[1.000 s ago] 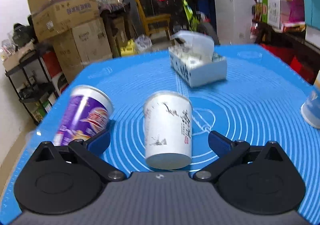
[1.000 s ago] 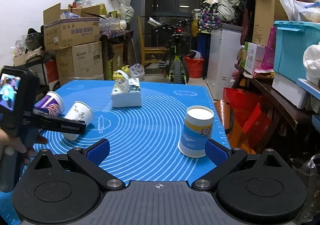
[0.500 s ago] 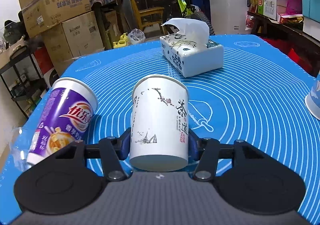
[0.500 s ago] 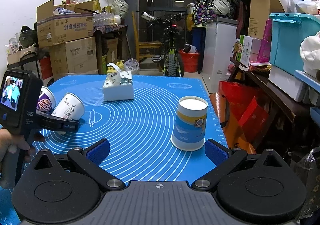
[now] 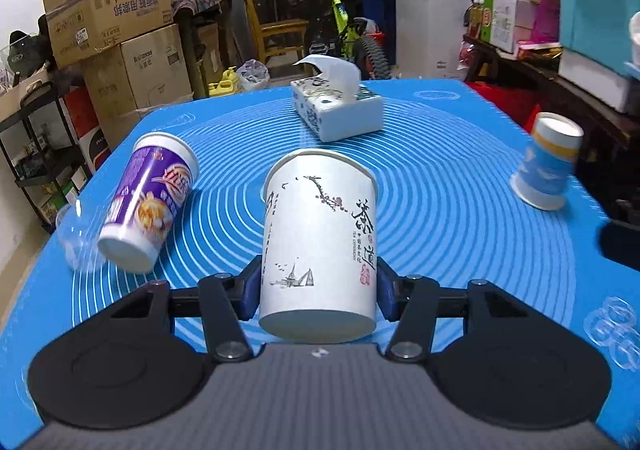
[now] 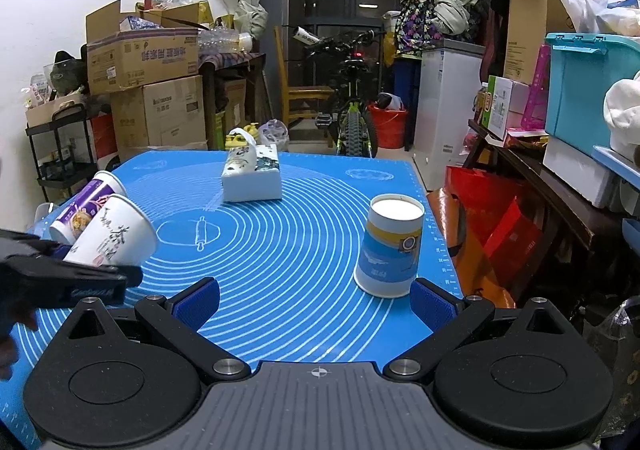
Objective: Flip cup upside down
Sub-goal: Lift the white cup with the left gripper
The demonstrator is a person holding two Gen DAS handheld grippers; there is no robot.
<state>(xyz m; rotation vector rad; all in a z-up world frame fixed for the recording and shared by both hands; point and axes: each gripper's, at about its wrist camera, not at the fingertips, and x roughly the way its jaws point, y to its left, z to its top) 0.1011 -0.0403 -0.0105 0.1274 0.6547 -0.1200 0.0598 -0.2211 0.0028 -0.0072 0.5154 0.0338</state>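
Note:
My left gripper (image 5: pixel 318 292) is shut on a white paper cup with ink drawings (image 5: pixel 320 242), its base toward the camera and its mouth pointing away, lifted off the blue mat (image 5: pixel 440 190). In the right wrist view the same white cup (image 6: pixel 114 232) hangs tilted at the left, held by the left gripper (image 6: pixel 100 278). A purple cup (image 5: pixel 150 206) lies on its side at the left; it also shows in the right wrist view (image 6: pixel 86 206). My right gripper (image 6: pixel 316 298) is open and empty, just short of a blue and yellow cup (image 6: pixel 392 246) standing upside down.
A white tissue box (image 5: pixel 338 112) sits at the far middle of the mat, also in the right wrist view (image 6: pixel 252 176). The blue and yellow cup (image 5: pixel 548 166) stands near the mat's right edge. Boxes, shelves and a bicycle surround the table.
My left gripper closed on the white cup and lifted it, tilted, off the mat. My right gripper moved closer to the blue and yellow cup and stayed open.

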